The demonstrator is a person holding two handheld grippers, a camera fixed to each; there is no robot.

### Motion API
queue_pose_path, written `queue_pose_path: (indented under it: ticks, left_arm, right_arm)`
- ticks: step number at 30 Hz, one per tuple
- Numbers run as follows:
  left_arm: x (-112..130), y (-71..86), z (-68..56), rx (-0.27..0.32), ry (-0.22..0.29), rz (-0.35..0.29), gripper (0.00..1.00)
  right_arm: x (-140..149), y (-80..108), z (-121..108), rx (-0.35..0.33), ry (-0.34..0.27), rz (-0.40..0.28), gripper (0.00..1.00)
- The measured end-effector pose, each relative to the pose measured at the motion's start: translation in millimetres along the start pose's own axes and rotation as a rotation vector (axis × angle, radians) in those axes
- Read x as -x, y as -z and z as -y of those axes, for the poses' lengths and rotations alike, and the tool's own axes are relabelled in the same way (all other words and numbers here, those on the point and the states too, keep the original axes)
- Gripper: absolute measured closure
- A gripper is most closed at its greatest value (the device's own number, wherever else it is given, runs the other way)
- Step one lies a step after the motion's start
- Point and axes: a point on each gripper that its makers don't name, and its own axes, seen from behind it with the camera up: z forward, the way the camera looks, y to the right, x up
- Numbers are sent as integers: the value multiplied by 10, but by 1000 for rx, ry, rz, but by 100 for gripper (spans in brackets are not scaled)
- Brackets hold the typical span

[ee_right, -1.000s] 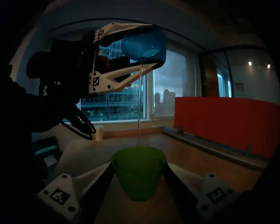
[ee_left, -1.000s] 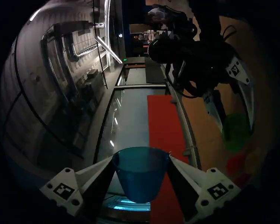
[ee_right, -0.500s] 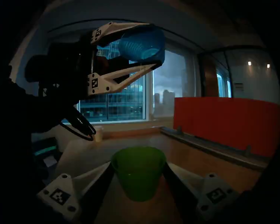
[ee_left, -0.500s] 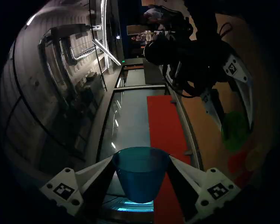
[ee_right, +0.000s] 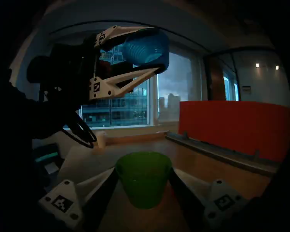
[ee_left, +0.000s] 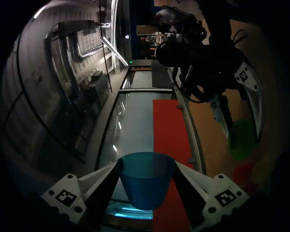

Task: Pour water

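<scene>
A dim room with a wide window onto city buildings at dusk forms the background in the right gripper view. A long red panel stands along the far edge of a wooden table.

The left gripper hangs high over the table, turned so that its two fingers lie one above the other. They are clamped on a blue cup, which lies tipped on its side. Below it, the right gripper is clamped on a green cup, held upright just above the table with its mouth open to the blue one. The two cups are well apart in height.

No stream of water shows between them, so the pour looks to be at its end or paused. How much water either cup holds cannot be told in this light. The next move likely calls for turning the blue cup upright without drips, while the green cup is kept level.
</scene>
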Motion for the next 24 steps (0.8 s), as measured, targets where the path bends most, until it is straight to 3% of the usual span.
queue_pose_path:
  ticks: [12,24]
  left_arm:
    - [105,27,-33,-13,253,20,12]
    - [212,48,-17,-29,555,35,12]
  right_arm:
    - [-18,0,-29,8,-6,-9,10]
    - [-42,15,-39,15,-8,-15,10]
